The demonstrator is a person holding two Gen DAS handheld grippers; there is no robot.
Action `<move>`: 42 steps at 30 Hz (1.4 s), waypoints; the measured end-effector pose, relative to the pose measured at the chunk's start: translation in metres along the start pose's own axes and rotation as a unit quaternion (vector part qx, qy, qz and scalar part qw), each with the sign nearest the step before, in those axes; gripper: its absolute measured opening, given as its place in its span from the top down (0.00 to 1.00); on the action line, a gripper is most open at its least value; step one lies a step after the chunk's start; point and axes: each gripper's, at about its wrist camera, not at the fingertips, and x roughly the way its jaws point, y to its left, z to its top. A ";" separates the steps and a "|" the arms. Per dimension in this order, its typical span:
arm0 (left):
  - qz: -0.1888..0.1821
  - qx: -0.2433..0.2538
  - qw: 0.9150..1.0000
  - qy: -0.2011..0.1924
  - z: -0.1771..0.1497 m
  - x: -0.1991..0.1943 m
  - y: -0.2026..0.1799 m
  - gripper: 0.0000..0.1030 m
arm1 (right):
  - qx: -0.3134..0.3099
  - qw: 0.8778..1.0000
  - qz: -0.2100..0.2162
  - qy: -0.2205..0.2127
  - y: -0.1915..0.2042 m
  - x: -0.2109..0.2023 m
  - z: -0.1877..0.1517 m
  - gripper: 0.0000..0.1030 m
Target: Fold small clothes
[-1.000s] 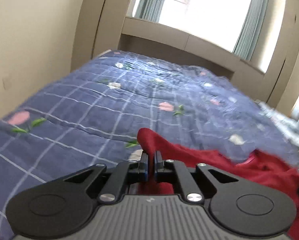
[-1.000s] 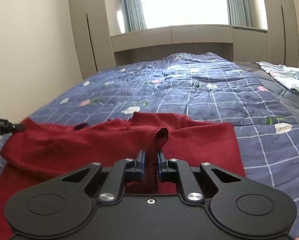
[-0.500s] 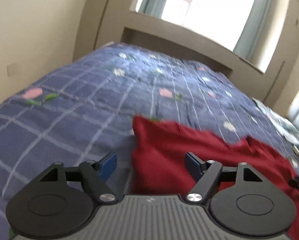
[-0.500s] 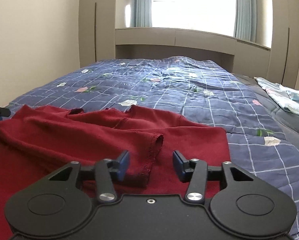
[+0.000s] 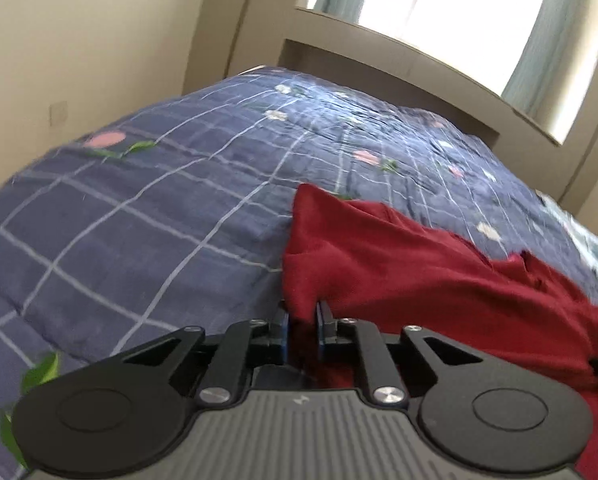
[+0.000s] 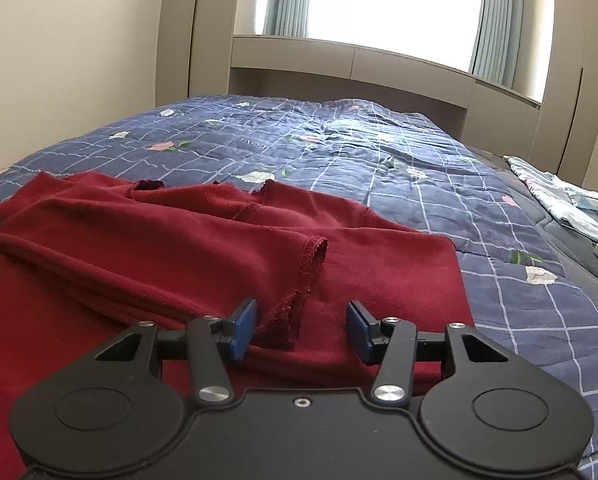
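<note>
Lying rumpled on the blue checked quilt, the red garment spreads across the near part of the bed. At its left edge the left gripper is closing, its jaws nearly together with a fold of the red cloth between them. Further right, the right gripper stands apart, a raised hemmed fold between its blue pads but untouched. A pale cloth lies at the far right.

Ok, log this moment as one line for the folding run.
stage: refolding | left gripper: closing on red garment edge | right gripper: open, sleeve hem between jaws, ungripped | surface: blue plaid quilt
</note>
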 end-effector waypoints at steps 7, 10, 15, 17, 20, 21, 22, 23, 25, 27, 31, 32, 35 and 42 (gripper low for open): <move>0.016 0.023 0.999 -0.019 -0.001 -0.011 -0.006 0.87 | 0.001 1.000 -0.006 -0.006 0.000 -0.004 0.000 0.41; 0.016 0.016 1.000 -0.003 -0.004 0.000 -0.001 0.86 | 0.001 1.000 -0.007 0.000 0.000 -0.002 -0.003 0.38; 0.006 -0.020 1.000 0.006 0.002 -0.003 0.006 0.55 | 0.007 1.000 -0.007 0.000 -0.003 -0.006 -0.001 0.32; 0.013 -0.025 1.000 -0.001 0.001 -0.015 0.009 0.27 | 0.011 1.000 -0.002 -0.003 -0.007 -0.018 -0.002 0.17; 0.030 -0.013 0.999 -0.018 -0.003 -0.040 0.010 0.10 | 0.010 1.000 0.008 -0.014 -0.011 -0.044 -0.008 0.08; 0.031 -0.009 0.999 -0.017 -0.004 -0.048 0.010 0.07 | 0.006 1.000 0.008 -0.018 -0.012 -0.055 -0.010 0.06; 0.030 -0.006 0.999 -0.014 -0.006 -0.057 0.010 0.05 | 0.002 1.000 0.007 -0.020 -0.013 -0.066 -0.013 0.03; 0.031 -0.005 0.999 -0.012 -0.010 -0.066 0.010 0.02 | -0.001 1.000 0.005 -0.022 -0.013 -0.078 -0.018 0.02; 0.030 -0.004 0.999 -0.013 -0.023 -0.089 0.011 0.01 | -0.001 1.000 0.009 -0.024 -0.014 -0.102 -0.026 0.01; 0.023 0.005 1.000 -0.005 -0.036 -0.110 0.010 0.01 | 0.004 1.000 0.016 -0.022 -0.016 -0.127 -0.037 0.01; 0.011 0.040 0.999 0.017 -0.071 -0.149 0.007 0.01 | -0.001 1.000 0.021 -0.008 -0.014 -0.173 -0.061 0.01; 0.010 0.050 0.998 0.022 -0.080 -0.157 0.004 0.01 | -0.003 1.000 0.020 -0.005 -0.012 -0.182 -0.066 0.01; 0.004 0.082 0.996 0.026 -0.107 -0.181 -0.001 0.00 | -0.008 1.000 0.027 0.006 -0.004 -0.211 -0.085 0.01; 0.000 0.183 0.983 0.028 -0.160 -0.222 -0.015 0.00 | -0.086 0.995 0.041 0.026 0.035 -0.263 -0.131 0.01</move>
